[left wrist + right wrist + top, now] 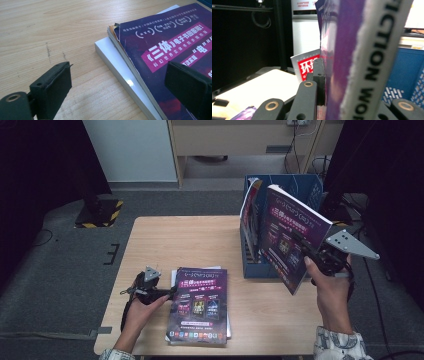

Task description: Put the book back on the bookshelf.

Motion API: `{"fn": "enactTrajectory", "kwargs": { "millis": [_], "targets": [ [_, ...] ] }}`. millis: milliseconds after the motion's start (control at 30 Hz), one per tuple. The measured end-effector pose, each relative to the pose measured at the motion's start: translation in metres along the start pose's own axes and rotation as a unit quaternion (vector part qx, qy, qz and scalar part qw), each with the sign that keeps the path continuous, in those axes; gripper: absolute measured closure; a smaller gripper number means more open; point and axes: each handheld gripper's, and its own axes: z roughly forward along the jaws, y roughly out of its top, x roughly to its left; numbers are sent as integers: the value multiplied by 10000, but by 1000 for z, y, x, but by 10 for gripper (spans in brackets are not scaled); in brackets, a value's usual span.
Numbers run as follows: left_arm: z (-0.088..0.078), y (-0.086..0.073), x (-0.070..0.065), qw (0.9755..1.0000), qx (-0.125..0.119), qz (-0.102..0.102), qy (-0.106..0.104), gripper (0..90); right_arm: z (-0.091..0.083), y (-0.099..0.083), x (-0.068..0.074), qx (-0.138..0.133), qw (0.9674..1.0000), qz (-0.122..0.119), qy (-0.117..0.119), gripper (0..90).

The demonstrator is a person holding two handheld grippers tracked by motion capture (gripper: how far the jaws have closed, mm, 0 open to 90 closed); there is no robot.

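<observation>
My right gripper (306,249) is shut on a purple magazine (287,237) and holds it upright and tilted in the air, just right of the blue file box (305,187). In the right gripper view the magazine's spine (372,62) stands between the jaws, pressed by one black finger (318,75). Another purple magazine (198,305) tops a small stack lying flat near the table's front edge. My left gripper (170,293) rests on the table at the stack's left edge, open. In the left gripper view its jaws straddle the corner of that stack (160,50) without pressing it.
The blue file box stands at the table's right and holds another upright magazine (248,215) with a red and white cover (305,66). A white book (117,65) lies at the bottom of the flat stack. Bare wooden tabletop (175,240) spreads left and behind.
</observation>
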Motion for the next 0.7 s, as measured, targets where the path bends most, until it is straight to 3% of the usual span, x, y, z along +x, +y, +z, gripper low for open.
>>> {"fn": "enactTrajectory", "kwargs": {
  "millis": [300, 700],
  "targets": [
    [0, 0, 0, 10000, -1, 1, 6, 68, 3, -6, -11, -91, 9991, 122, -394, 828],
    [0, 0, 0, 10000, -3, -16, 13, 68, 13, -15, -16, -30, 9975, 36, -710, 828]
  ]
}}
